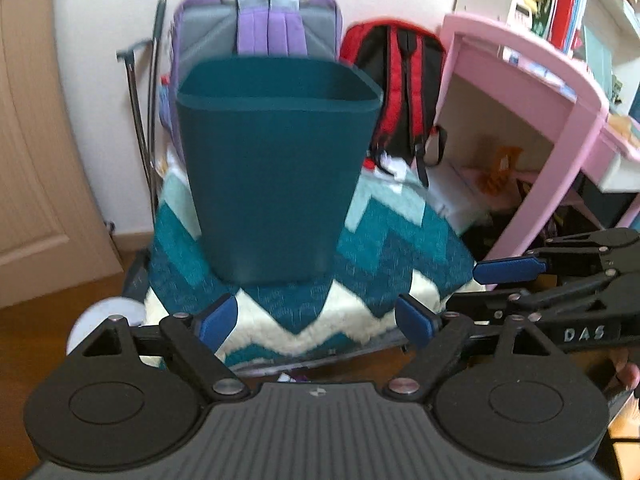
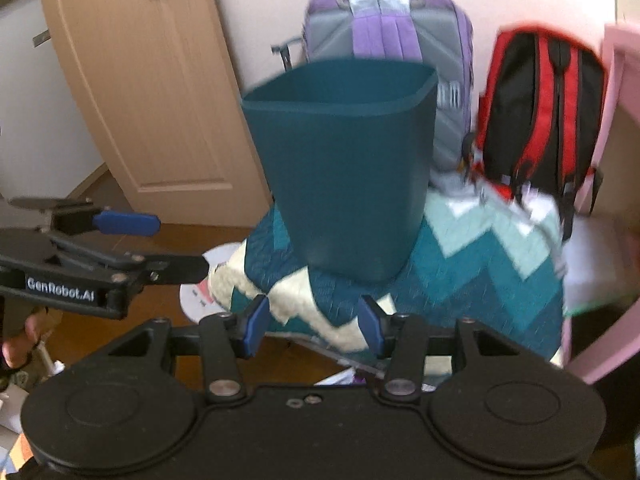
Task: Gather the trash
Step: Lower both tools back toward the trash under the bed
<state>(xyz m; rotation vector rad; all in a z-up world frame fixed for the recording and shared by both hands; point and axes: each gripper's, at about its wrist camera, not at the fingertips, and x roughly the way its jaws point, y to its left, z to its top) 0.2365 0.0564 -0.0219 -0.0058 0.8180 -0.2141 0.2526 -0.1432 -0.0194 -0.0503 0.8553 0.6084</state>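
Observation:
A dark teal waste bin point(image 1: 276, 168) stands upright on a folded zigzag blanket point(image 1: 384, 252), straight ahead in both wrist views. Its inside is hidden from here. My left gripper point(image 1: 318, 320) is open just short of the bin's base, with nothing between its blue pads. My right gripper point(image 2: 314, 320) is open too and empty, in front of the bin point(image 2: 344, 172) above the blanket point(image 2: 480, 280). Each gripper shows in the other's view: the right gripper point(image 1: 492, 284) at the right edge, the left gripper point(image 2: 168, 244) at the left edge. White crumpled scraps point(image 1: 390, 166) lie by the red backpack.
A purple backpack point(image 1: 264, 28) and a red-and-black backpack point(image 1: 396, 80) lean on the wall behind the bin. A pink desk point(image 1: 560, 92) with cluttered shelves stands at the right. A wooden door point(image 2: 152, 92) is at the left. Small scraps point(image 1: 292, 378) lie on the wood floor.

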